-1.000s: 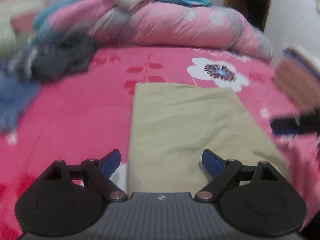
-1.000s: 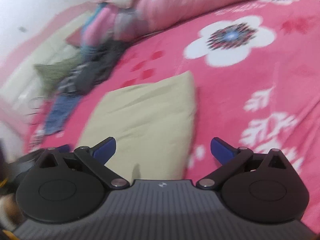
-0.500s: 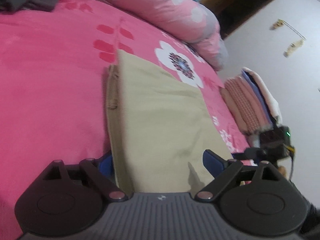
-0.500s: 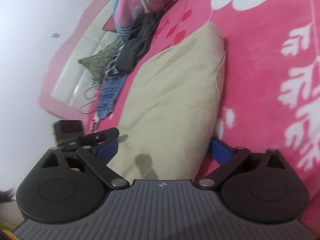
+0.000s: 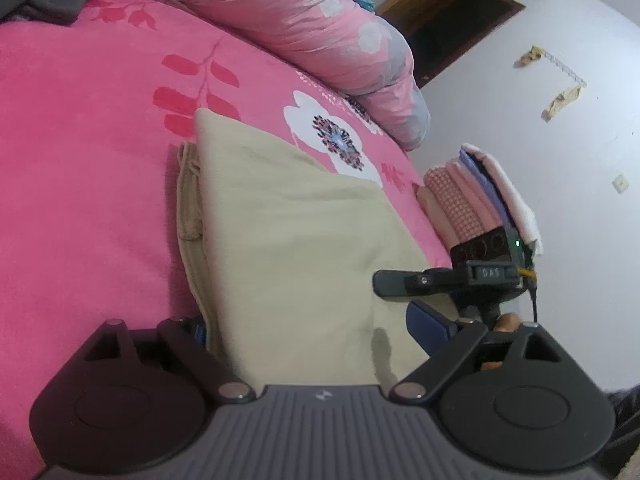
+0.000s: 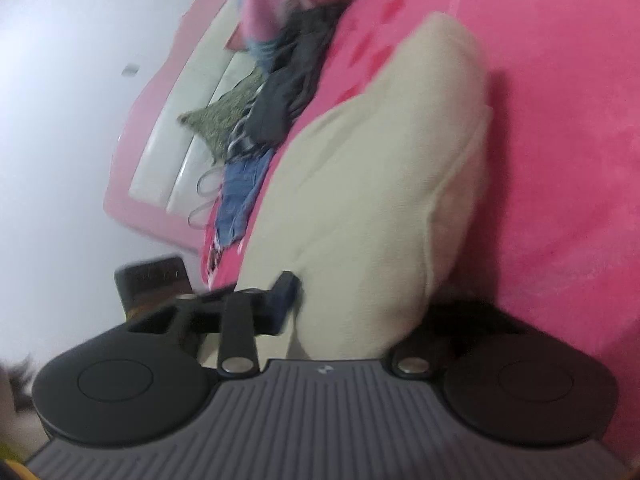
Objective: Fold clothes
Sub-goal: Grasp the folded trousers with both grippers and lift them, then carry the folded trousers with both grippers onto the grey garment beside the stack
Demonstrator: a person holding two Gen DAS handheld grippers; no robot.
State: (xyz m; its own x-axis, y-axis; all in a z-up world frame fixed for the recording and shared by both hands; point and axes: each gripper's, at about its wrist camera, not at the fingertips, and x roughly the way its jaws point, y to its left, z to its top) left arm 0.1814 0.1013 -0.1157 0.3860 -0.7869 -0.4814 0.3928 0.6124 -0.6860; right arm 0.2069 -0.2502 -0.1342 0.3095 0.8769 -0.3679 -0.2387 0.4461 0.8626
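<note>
Here, a folded beige garment [image 5: 304,248] flat on the pink floral bedspread [image 5: 80,200], its near end at the near edge of the bed. Left gripper [image 5: 308,332] wide apart, straddling the near end of that garment: one blue pad [image 5: 430,326] over the fabric on the right, the other tucked beside the layered left edge, neither pressing. Right gripper [image 6: 360,300] blurred, jaws closing with the garment's near right corner between them; left pad [image 6: 286,292] against the cloth, right pad hidden behind the bunched fabric, so whether the pinch is complete: cannot tell. Same right gripper seen side-on in the left wrist view, at the garment's right edge, with part of a hand [image 5: 508,322] below it. Farther off: a rolled pink quilt [image 5: 312,28] along the far edge, a stack of folded clothes [image 5: 476,196] near the right edge, and a loose heap of dark and denim clothing [image 6: 272,120] toward the padded headboard [image 6: 188,152].
</note>
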